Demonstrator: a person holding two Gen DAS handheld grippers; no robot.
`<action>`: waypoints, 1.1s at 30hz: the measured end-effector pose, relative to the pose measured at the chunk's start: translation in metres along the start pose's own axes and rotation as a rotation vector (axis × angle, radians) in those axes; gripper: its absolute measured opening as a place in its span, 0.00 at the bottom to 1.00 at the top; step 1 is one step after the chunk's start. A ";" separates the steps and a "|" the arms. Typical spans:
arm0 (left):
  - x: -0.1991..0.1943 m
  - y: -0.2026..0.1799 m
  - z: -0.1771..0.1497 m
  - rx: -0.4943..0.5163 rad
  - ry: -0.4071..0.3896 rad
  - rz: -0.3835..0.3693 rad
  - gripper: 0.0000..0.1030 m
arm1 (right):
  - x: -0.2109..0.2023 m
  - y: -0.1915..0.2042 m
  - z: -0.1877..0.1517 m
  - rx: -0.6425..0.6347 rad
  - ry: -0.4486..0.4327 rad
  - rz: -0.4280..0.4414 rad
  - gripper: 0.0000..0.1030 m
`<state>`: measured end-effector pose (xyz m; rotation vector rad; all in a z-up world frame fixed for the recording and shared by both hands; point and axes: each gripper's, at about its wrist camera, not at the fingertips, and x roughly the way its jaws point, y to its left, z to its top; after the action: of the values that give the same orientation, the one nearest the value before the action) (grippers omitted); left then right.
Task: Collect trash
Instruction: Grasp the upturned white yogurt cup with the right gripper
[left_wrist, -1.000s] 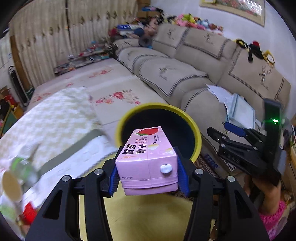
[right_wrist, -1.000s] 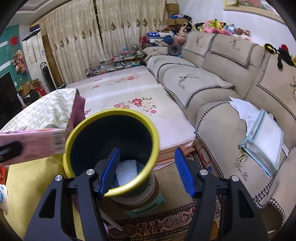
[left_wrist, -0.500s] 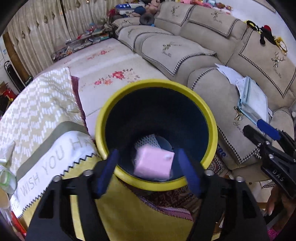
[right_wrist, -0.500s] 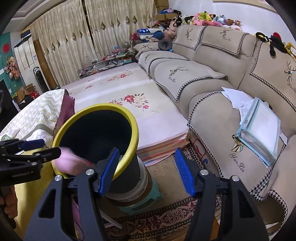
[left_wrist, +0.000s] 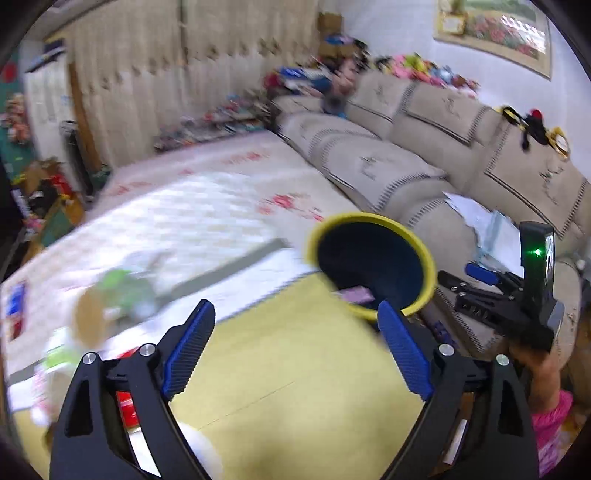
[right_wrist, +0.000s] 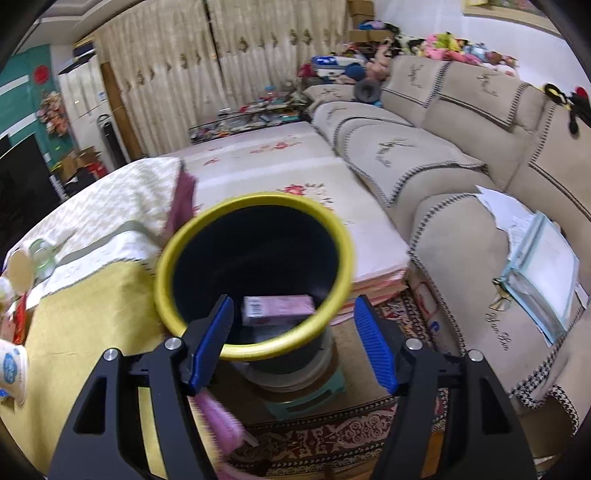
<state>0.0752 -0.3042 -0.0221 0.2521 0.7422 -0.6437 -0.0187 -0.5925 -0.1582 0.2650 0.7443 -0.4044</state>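
Pink carton (right_wrist: 277, 309) lies inside the yellow-rimmed bin (right_wrist: 255, 349), on its side near the bottom. My left claw (left_wrist: 295, 347) gapes wide, empty, over the yellow tablecloth (left_wrist: 295, 387); right claw (right_wrist: 291, 339) also wide, empty, hanging at the bin's near rim. Next trash looks to be at the table's left: a blurred green bottle (left_wrist: 125, 291) among wrappers. To do it well: approach low, straddle the bottle across its body, close firmly, since it may roll.
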 end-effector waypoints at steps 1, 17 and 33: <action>-0.019 0.018 -0.009 -0.022 -0.023 0.039 0.88 | 0.000 0.008 0.000 -0.010 0.000 0.014 0.63; -0.150 0.180 -0.102 -0.277 -0.124 0.317 0.94 | -0.063 0.224 -0.046 -0.393 0.041 0.476 0.64; -0.160 0.192 -0.128 -0.344 -0.144 0.342 0.95 | -0.054 0.327 -0.094 -0.606 0.133 0.544 0.70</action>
<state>0.0359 -0.0270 -0.0038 0.0133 0.6390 -0.2008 0.0346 -0.2523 -0.1574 -0.0841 0.8541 0.3602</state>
